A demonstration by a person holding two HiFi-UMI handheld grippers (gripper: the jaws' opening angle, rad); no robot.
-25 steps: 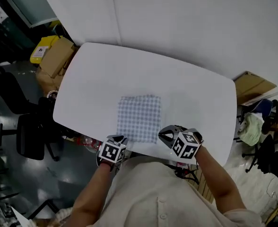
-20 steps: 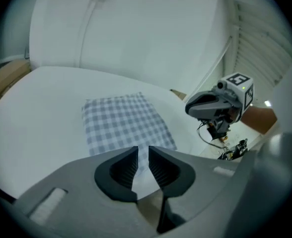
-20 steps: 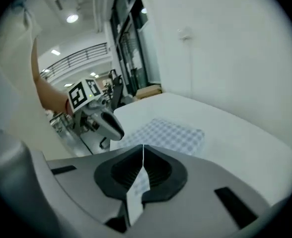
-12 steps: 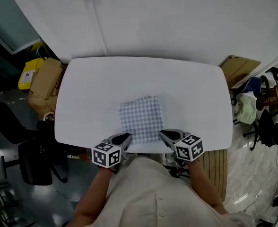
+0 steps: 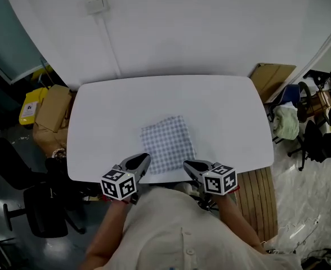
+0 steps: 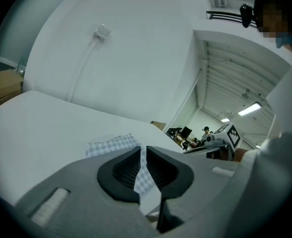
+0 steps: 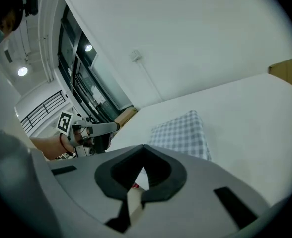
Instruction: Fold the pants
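Head view: the pants [image 5: 167,144], folded into a compact grey-checked rectangle, lie flat on the white table [image 5: 98,111], just below its centre and close to the near edge. Your left gripper [image 5: 142,161] sits at the lower left of the cloth and your right gripper [image 5: 189,165] at its lower right. Both are at the table's near edge with their tips pointing toward the cloth, and from this height you cannot tell whether either tip touches it. A wall socket [image 5: 96,4] shows at upper left and cardboard boxes [image 5: 50,108] stand at the left edge of the frame. Left gripper view: the left gripper [image 6: 143,150] has just been closing. Its jaws now stand narrowly apart, with only a slim slit between the ribbed pads and nothing caught there. The pants [image 6: 111,144] lie beyond the tips on the table [image 6: 36,118], and the right gripper [image 6: 218,139] appears at centre right. Right gripper view: the right gripper [image 7: 144,148] has its jaws closed tip to tip and holds nothing. The pants [image 7: 182,133] lie right of centre on the table [image 7: 255,108], apart from the jaws, and the left gripper [image 7: 94,129] shows at centre left.
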